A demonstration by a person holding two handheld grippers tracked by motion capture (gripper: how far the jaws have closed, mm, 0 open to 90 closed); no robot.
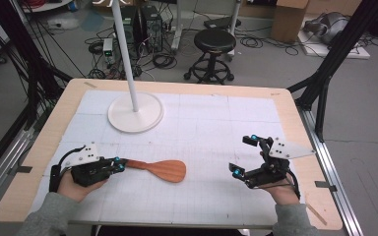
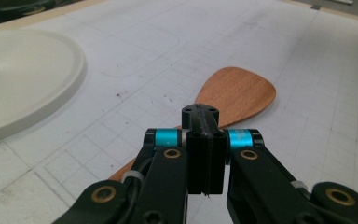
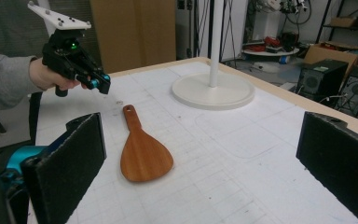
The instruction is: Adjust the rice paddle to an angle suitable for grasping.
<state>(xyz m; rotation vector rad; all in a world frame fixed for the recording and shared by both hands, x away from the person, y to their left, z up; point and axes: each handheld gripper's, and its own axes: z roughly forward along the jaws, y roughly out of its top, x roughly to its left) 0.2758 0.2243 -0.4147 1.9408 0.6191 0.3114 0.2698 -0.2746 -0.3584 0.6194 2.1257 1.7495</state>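
A wooden spatula [image 1: 167, 170] lies flat on the white grid mat, its blade toward the table's middle and its handle toward my left gripper [image 1: 119, 164]. That gripper's jaws are pressed together with nothing between them. In the left gripper view its shut tips [image 2: 200, 116] cover the handle, with the blade [image 2: 237, 93] beyond. In the right gripper view the left gripper [image 3: 101, 85] hovers above and behind the handle end of the spatula [image 3: 144, 156], apart from it. My right gripper [image 1: 242, 155] stands open at the right, its pads [image 3: 65, 163] wide apart and empty.
A white round stand base [image 1: 136, 114] with a thin upright pole sits at the back left of the mat [image 1: 216, 123]. The wooden table rim [image 1: 295, 113] frames the mat. A black stool [image 1: 215, 42] and cables lie on the floor beyond the far edge.
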